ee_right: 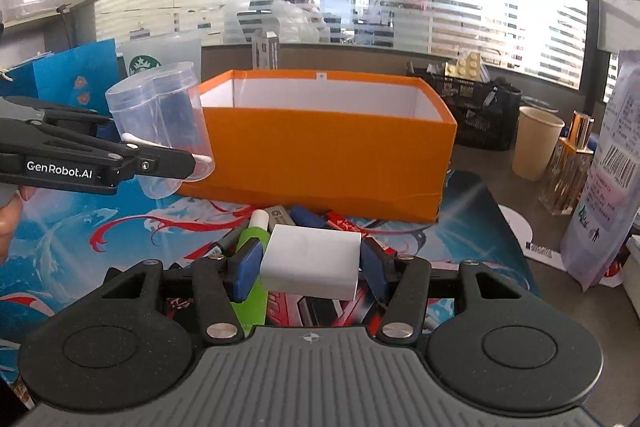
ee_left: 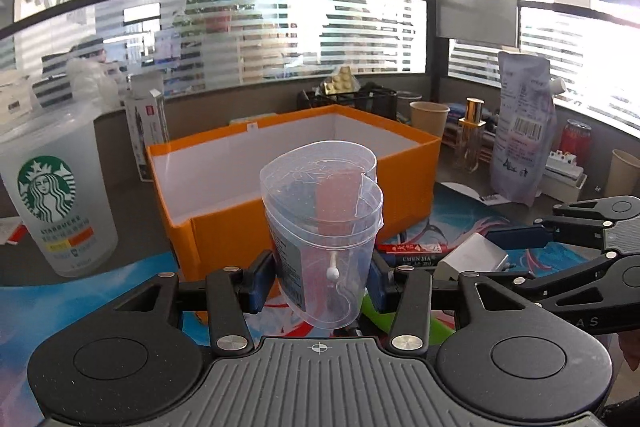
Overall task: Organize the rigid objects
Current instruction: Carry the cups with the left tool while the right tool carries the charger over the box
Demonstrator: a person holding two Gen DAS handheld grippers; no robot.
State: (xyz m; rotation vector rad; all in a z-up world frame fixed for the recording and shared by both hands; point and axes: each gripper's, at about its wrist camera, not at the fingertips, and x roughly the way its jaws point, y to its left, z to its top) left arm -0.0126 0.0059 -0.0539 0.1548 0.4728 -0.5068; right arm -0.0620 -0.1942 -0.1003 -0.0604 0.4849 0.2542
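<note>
Heart-shaped clear container (ee_left: 320, 223) clamped low in left gripper (ee_left: 320, 283), white block (ee_right: 310, 265) pinched in right gripper (ee_right: 310, 269); tilting or slippage risked before orange box (ee_right: 328, 139) is reached.

Box (ee_right: 320, 155) at centre of worktop (ee_right: 492, 211) — pens (ee_right: 252, 247) before it, paper cup (ee_right: 536, 143) to its right, basket (ee_right: 480, 119) behind the cup.

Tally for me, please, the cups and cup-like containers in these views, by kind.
Clear plastic container, held in the left tool: 1
Starbucks cup: 1
Paper cups: 2
Total: 4
</note>
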